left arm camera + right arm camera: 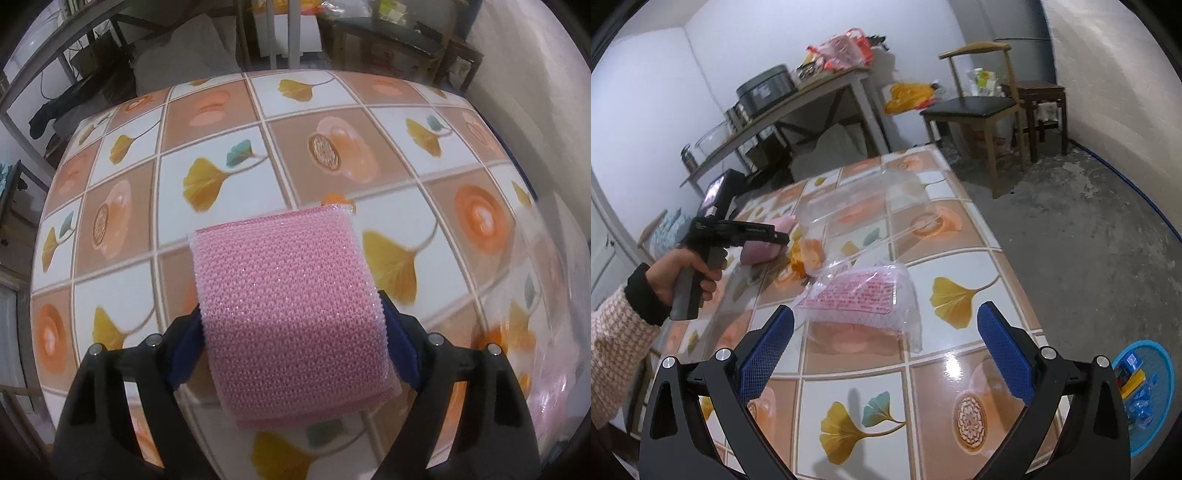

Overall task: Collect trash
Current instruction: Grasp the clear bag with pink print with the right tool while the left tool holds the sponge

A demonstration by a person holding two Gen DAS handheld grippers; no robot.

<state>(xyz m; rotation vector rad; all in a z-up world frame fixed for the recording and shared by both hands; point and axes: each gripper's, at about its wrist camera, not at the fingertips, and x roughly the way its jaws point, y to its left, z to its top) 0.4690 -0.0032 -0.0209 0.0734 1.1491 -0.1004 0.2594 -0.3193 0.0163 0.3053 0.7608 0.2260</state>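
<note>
The left gripper point(293, 345) has a pink sponge point(291, 310) between its blue pads point(186, 354), and both pads touch the sponge's sides, so it looks clamped on the sponge. The sponge sits just over the table point(332, 122), near the left side of it. To do this step well, I think the pads should squeeze the soft sponge at its middle, not too hard, and lift it straight up so it does not slip or twist. The sponge is a squashy block with a bumpy, shiny net skin. From the right wrist view, a hand point(683, 273) holds that tool, and an orange peel point(807, 256) lies just beside the sponge. Next comes a clear bag point(857, 295) with pink print; it is thin, crinkly and slippery. Farther away lies a clear plastic box point(868, 206), stiff and see-through. The table is smooth and glossy with leaf tiles. The right gripper point(886, 345) has its pads wide apart and holds nothing. Far right, on the floor, stands a blue bin point(1161, 373) with holes.
</note>
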